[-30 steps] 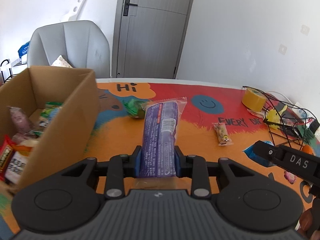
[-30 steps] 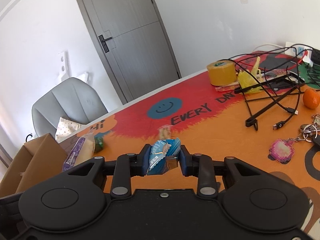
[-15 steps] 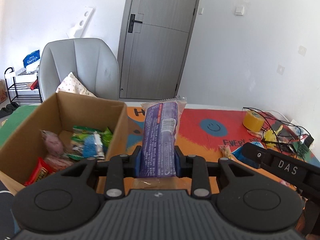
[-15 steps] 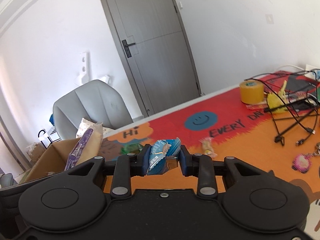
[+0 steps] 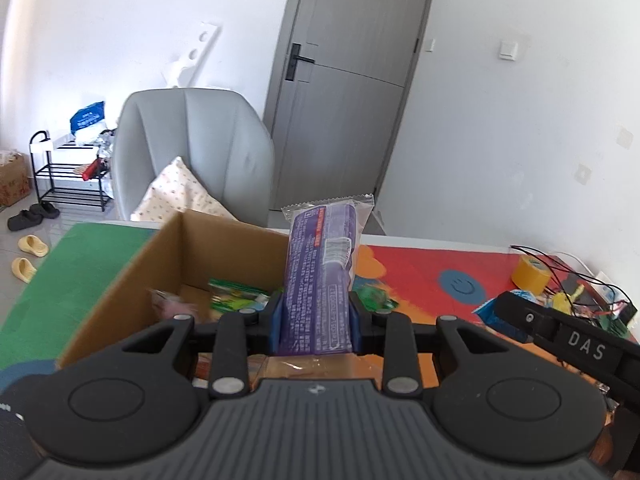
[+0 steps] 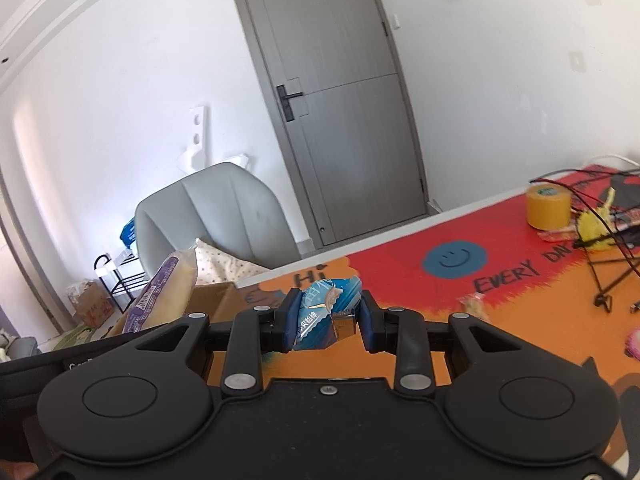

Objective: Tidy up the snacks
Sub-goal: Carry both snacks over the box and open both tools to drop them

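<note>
each gripper has a matte black body with two round discs, silver screws on its linkage arms and blue pads inside the fingers; the right gripper carries white "das" lettering.

light: bright, even daylight around my claws | blur: snacks in the cardboard box ahead of my left claw smeared | edges: fisheye bends the door, corners dark

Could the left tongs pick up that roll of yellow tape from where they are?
Probably not as things stand. The left tongs are shut on the purple snack pack, and the yellow tape sits far off to the right, beyond the right tongs.
</note>
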The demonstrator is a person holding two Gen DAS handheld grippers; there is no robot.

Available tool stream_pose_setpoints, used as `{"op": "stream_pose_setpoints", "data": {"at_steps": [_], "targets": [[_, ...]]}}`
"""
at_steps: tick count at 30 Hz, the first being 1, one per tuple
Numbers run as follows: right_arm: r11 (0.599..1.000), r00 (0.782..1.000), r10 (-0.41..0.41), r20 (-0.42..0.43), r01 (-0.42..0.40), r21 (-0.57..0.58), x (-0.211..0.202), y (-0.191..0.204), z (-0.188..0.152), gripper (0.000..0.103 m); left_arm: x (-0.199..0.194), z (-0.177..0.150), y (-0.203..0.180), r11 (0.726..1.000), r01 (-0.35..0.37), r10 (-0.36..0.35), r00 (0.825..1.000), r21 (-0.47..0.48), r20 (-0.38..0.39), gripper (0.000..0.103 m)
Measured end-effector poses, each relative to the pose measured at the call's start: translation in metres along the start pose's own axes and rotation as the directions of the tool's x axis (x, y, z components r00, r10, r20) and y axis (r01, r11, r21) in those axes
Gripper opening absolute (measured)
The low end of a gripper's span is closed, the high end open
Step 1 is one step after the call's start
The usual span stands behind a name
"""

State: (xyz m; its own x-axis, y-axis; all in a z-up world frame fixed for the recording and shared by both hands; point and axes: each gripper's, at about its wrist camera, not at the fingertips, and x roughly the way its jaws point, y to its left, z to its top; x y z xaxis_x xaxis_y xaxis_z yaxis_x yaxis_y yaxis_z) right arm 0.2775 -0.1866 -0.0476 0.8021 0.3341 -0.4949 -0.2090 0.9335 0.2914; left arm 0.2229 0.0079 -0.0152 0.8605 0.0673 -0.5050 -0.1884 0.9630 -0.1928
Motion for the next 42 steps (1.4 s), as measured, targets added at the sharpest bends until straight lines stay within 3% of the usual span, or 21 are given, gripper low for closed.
{"op": "stream_pose_setpoints", "data": {"at_steps": [9,22,29,42], "targets": [[0.997,0.998,0.055,-0.015,-0.055,-0.047,0.016,0.032,0.001,0.031,-0.002,0.016,0.036,0.997,-0.078,0.078,0.997,-0.003,0.013,0.031],[0.987,0.993,0.112,-0.045,-0.116,-0.109,0.037,0.07,0.004,0.031,0.018,0.022,0.065,0.99,-0.133,0.135,0.99,0.037,-0.05,0.031],[0.98,0.988,0.137,-0.078,-0.147,-0.135,0.048,0.086,0.001,0.031,0.01,0.025,0.078,0.987,-0.158,0.158,0.987,0.023,-0.033,0.035],[0.962,0.972,0.204,-0.119,-0.222,-0.16,0.057,0.119,-0.002,0.035,-0.014,0.028,0.104,0.98,-0.196,0.196,0.981,-0.022,-0.009,0.058]]}}
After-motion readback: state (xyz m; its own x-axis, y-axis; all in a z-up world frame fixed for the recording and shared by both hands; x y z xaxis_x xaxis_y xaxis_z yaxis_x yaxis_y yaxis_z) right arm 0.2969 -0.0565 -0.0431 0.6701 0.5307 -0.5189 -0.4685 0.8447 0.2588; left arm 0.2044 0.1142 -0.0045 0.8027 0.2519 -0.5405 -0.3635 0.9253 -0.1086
